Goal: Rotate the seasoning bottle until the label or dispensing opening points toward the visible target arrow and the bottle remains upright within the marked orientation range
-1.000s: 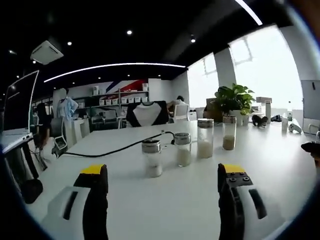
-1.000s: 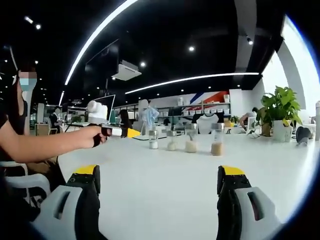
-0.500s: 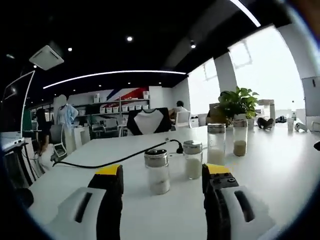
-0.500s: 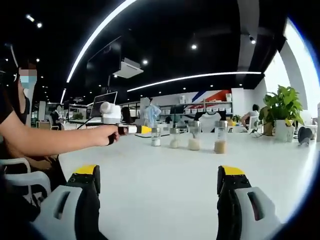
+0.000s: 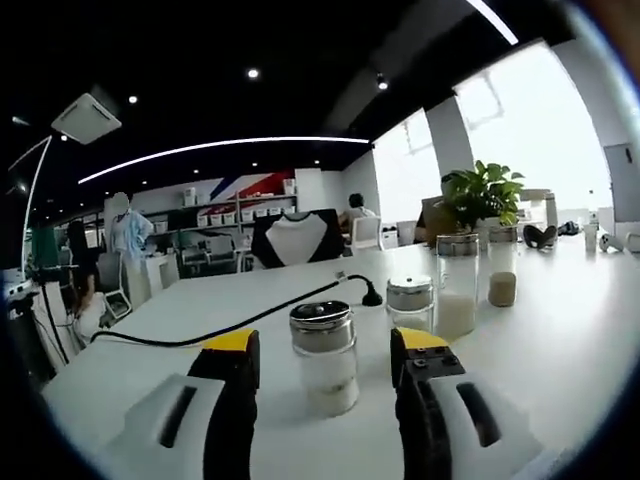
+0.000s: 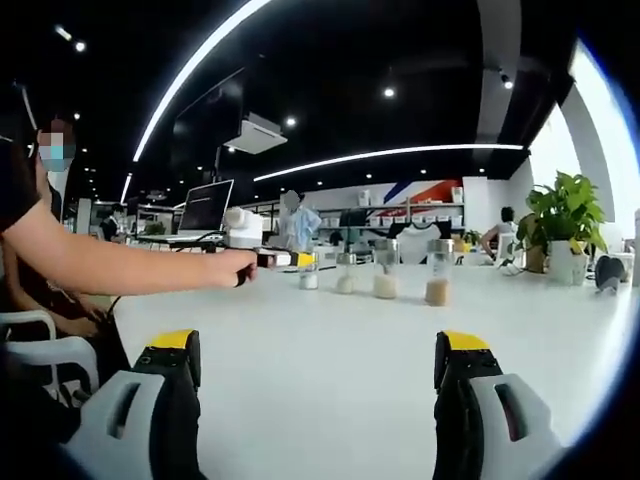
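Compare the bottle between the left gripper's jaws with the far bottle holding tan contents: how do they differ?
The nearest seasoning bottle is short and holds white powder; the tan-filled bottle is taller and narrower. The nearest one stands between the jaws of the left gripper, the tan one at the far end of the row by the potted plant. Both are clear, upright and metal-capped.

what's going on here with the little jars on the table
A person holds a gripper in each hand at a white table where four seasoning bottles stand upright in a row. The left gripper has its jaws open on either side of the nearest bottle, a short jar of white powder, not clamped on it. The right gripper sits open, well back from the row. No bottle is tipped.
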Tool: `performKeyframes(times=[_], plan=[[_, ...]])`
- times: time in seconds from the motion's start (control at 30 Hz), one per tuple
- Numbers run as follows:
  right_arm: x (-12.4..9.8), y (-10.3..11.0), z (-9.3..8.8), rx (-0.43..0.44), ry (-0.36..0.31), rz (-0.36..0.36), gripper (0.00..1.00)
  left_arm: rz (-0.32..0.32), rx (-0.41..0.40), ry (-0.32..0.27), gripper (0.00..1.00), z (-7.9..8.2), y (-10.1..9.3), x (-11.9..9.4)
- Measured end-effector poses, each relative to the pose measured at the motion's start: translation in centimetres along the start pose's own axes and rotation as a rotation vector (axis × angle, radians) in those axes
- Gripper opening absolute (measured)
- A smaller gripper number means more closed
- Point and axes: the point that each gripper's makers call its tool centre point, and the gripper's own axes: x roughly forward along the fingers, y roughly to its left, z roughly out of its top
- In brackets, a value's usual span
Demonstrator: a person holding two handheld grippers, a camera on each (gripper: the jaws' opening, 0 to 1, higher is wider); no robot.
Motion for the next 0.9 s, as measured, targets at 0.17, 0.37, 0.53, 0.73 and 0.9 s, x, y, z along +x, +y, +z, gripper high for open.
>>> performKeyframes(times=[0.17, 0.37, 0.53, 0.73, 0.9], plan=[[0.0, -0.3, -0.1, -0.014, 0.004, 0.001, 0.99, -0.028, 0.016, -0.014, 0.56, 0.2, 0.0, 1.4], [-0.1, -0.6, -0.2, -0.047, 0.010, -0.008, 0.99, -0.019, 0.040, 0.003, 0.52, -0.6, 0.2, 2.3], [-0.2, -0.8, -0.2, -0.054, 0.011, -0.011, 0.99, -0.017, 0.018, 0.003, 0.41, -0.8, 0.5, 2.5], [-0.2, -1.1, -0.3, -0.032, 0.004, -0.019, 0.98, -0.024, -0.065, 0.009, 0.34, -0.9, 0.8, 2.9], [-0.2, -0.8, -0.2, -0.031, 0.001, -0.014, 0.97, -0.055, -0.073, 0.014, 0.34, -0.9, 0.8, 2.7]])
